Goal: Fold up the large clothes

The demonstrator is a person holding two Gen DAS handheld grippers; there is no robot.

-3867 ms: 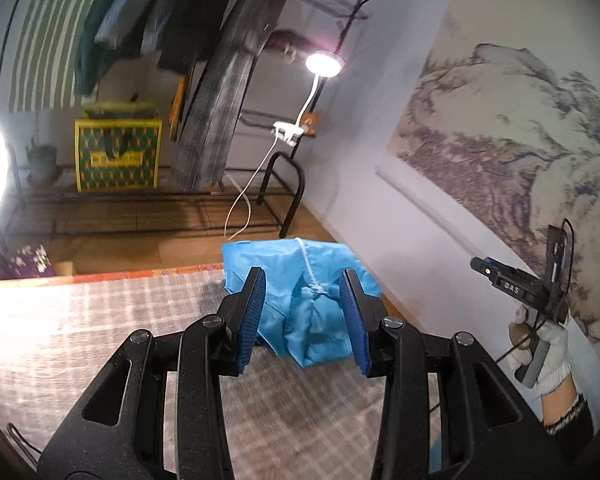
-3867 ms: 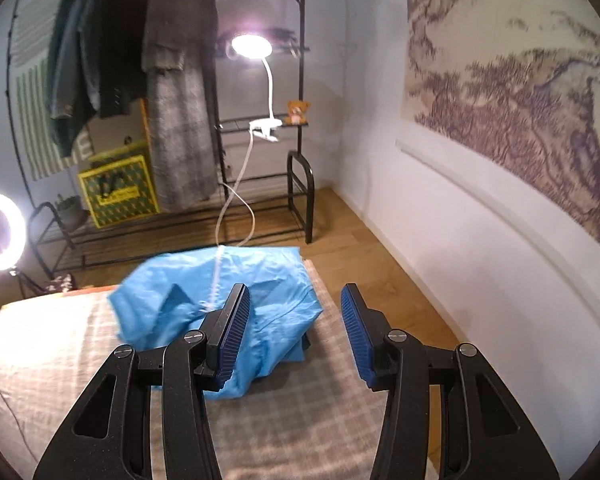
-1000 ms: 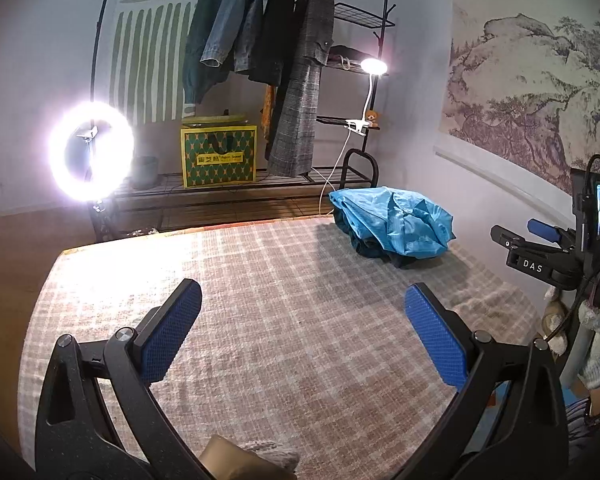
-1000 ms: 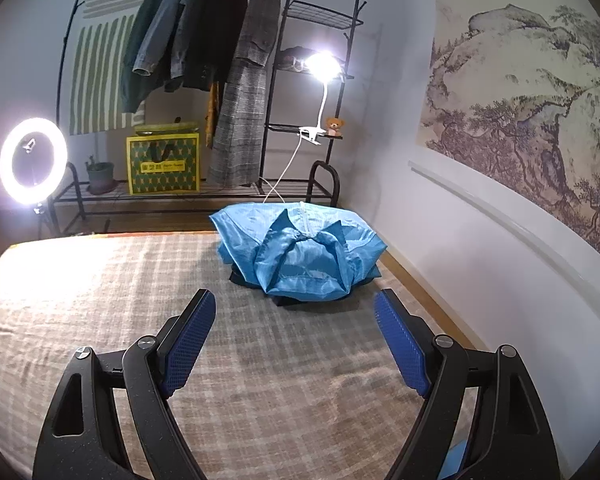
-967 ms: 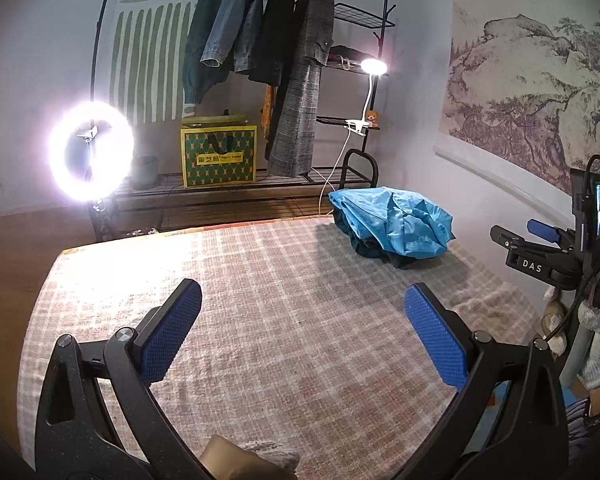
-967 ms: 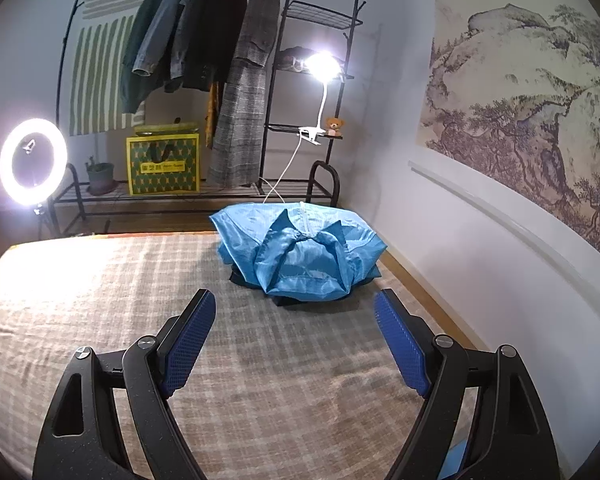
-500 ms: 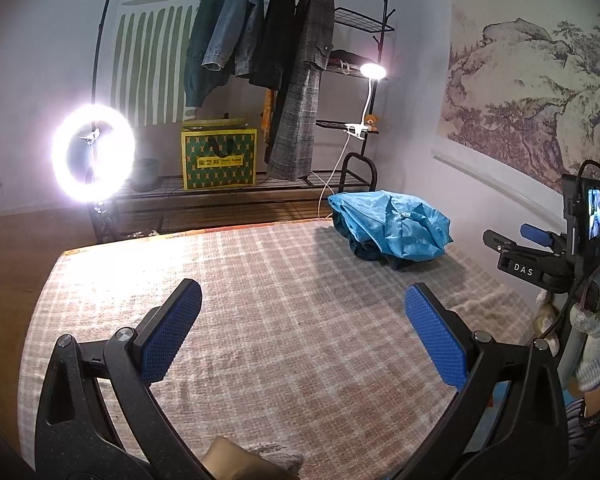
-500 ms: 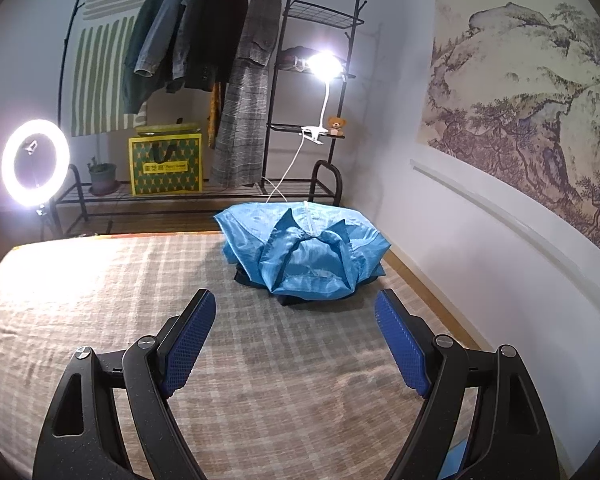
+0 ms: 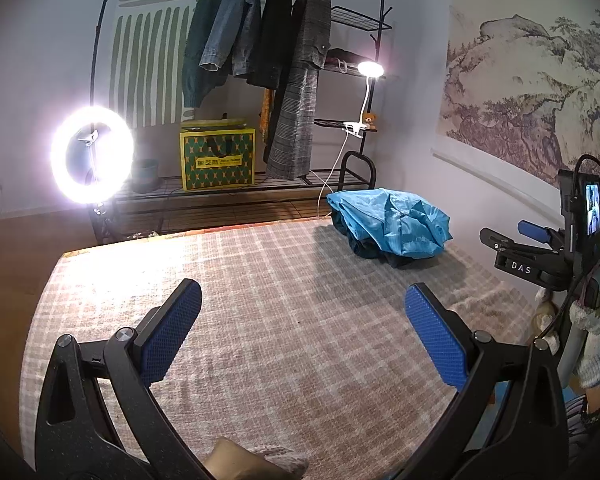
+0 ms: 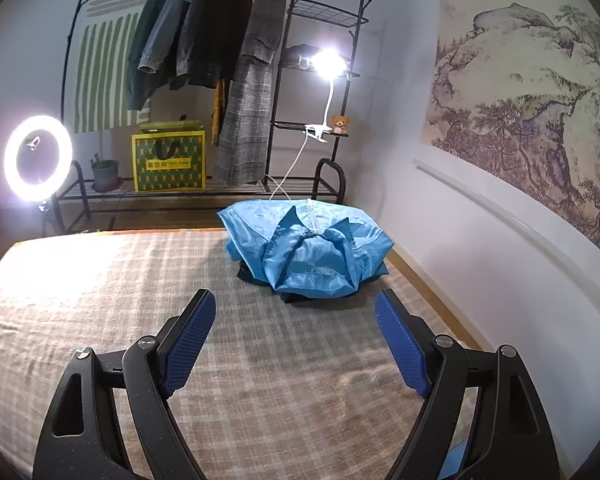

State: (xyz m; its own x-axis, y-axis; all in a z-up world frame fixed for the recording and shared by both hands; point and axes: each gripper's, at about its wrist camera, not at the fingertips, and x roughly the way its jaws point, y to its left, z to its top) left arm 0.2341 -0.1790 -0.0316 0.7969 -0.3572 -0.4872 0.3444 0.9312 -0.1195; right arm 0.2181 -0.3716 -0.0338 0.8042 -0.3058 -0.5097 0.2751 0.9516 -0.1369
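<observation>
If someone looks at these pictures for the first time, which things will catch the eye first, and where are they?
The bright blue garment, folded into a bundle, lies at the far right corner of the checked blanket, on top of something dark. To the far left a ring light glows beside the clothes rack. In the foreground both tongs, left and right, are open and empty.

"DAS" on the right tool (image 9: 521,267); yellow bag (image 9: 217,160) label unreadable.
</observation>
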